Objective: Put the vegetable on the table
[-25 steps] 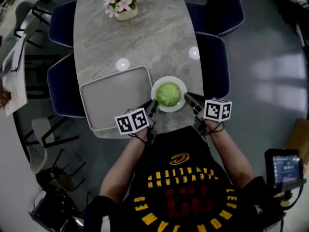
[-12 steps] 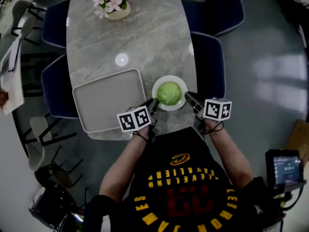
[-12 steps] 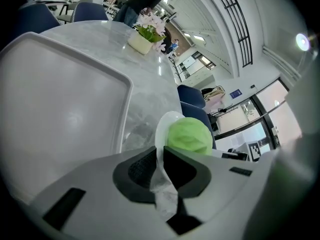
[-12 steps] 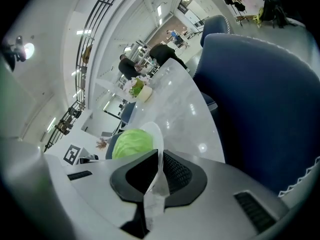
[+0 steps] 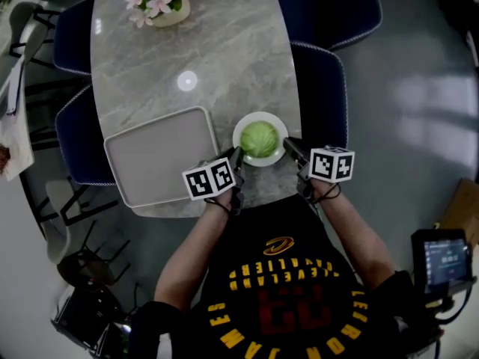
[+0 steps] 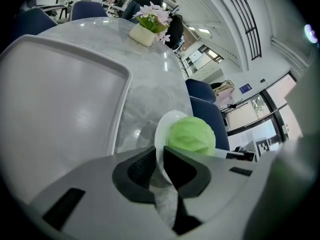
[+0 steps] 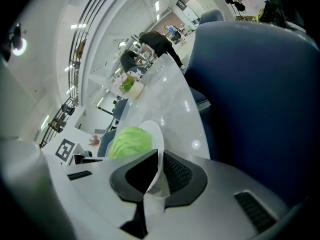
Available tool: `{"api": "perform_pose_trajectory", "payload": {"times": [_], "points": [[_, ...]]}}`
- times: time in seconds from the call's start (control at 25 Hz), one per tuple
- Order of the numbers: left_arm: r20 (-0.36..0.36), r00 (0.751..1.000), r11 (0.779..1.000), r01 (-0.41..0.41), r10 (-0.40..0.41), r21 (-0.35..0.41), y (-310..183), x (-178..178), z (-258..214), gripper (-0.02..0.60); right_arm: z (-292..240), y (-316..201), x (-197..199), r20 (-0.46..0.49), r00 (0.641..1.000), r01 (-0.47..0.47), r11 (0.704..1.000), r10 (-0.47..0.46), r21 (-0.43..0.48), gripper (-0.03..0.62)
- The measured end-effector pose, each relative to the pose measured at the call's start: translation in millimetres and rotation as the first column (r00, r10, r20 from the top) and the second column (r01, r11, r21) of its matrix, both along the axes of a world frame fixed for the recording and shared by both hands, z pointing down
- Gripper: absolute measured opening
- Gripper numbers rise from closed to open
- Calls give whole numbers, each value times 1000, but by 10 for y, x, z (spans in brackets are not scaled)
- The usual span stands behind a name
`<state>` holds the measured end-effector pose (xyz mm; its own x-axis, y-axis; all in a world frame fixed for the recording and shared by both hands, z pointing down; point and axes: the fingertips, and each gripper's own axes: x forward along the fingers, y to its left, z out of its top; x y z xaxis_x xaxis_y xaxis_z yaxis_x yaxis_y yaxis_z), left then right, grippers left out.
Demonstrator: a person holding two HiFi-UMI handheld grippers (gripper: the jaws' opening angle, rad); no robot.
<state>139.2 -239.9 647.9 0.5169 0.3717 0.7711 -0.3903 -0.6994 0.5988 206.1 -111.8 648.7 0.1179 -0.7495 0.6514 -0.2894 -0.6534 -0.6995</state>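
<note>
Cabbage (image 5: 260, 138) on plate (image 5: 260, 117); "CAVALIERS" shirt (image 5: 278, 279)

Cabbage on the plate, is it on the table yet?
Nearly. Done: the cabbage sits on its plate over the table, beside the tray. In hand: left tongs and right tongs each pinch the plate's rim. Left: letting go; I can't tell whether the plate rests on the table.

The marble table (image 5: 224, 66) carried a grey tray (image 5: 161, 155) just left of the fingers of the left gripper (image 5: 236, 154), and a flower pot (image 5: 166, 10) well beyond them. A white plate (image 5: 243, 126) sat between those fingers and those of the right gripper (image 5: 287, 143), with its rim clamped by both. Contact with the tabletop could not be confirmed.
</note>
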Motion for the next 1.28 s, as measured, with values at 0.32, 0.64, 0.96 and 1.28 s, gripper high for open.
{"api": "perform_pose_trajectory", "payload": {"times": [0.32, 0.64, 0.96, 1.28], "points": [[30, 1000, 1000, 5, -5, 6, 31, 61, 123, 43, 131, 44, 47, 8, 1000, -12, 999, 12, -37, 40], [37, 999, 1000, 16, -16, 10, 95, 93, 179, 43, 155, 99, 104, 7, 1000, -21, 998, 22, -57, 40], [67, 997, 999, 21, -23, 35, 79, 104, 232, 43, 234, 108, 93, 10, 1000, -17, 997, 18, -78, 40], [61, 998, 999, 12, -14, 39, 77, 113, 244, 43, 265, 103, 62, -71, 996, 35, 991, -44, -127, 40]]}}
